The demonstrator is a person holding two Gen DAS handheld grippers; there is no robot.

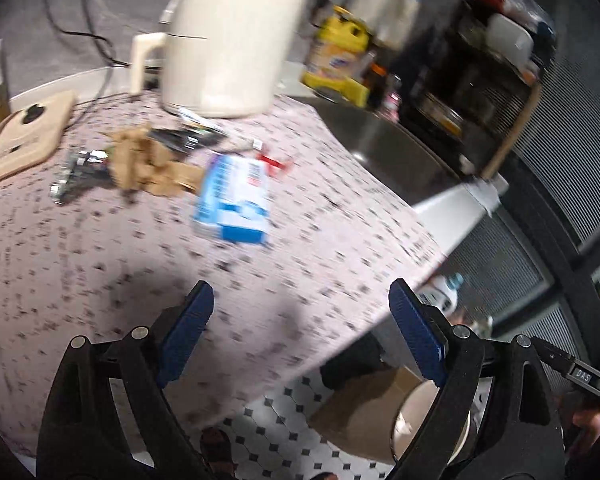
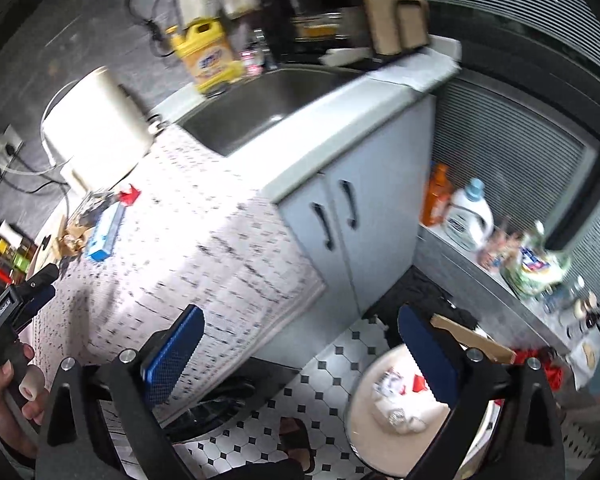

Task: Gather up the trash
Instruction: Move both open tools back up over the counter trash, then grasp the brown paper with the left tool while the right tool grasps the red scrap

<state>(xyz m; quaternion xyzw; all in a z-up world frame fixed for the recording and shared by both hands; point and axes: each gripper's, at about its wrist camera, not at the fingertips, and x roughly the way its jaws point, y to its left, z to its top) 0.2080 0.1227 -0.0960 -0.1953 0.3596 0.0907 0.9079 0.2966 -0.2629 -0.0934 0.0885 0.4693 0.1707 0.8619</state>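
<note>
I read both grippers as empty. The left gripper [image 1: 302, 320] has its jaws spread wide over the near edge of the table [image 1: 100, 280], with nothing between the pads. The right gripper [image 2: 300, 344] stands equally wide, also holding nothing, and hangs over the floor between the table corner and the bin [image 2: 364, 404].

Status of the task, as I judge it:

1. Done in part. The bin on the floor already holds crumpled white paper and a red-and-white wrapper, seen in the right wrist view.
2. Left to do. Several pieces of trash lie on the table near the white appliance [image 1: 228, 36]:
   - a blue-and-white box [image 1: 236, 196], nearest to the left gripper but still well apart from it;
   - brown torn cardboard [image 1: 148, 164] just beside the box;
   - a foil wrapper [image 1: 80, 172] beside the cardboard;
   - a red scrap [image 1: 276, 162] behind the box.

I rate the task as roughly midway. The images are blurred, so I cannot identify the smaller items near the appliance.
</note>
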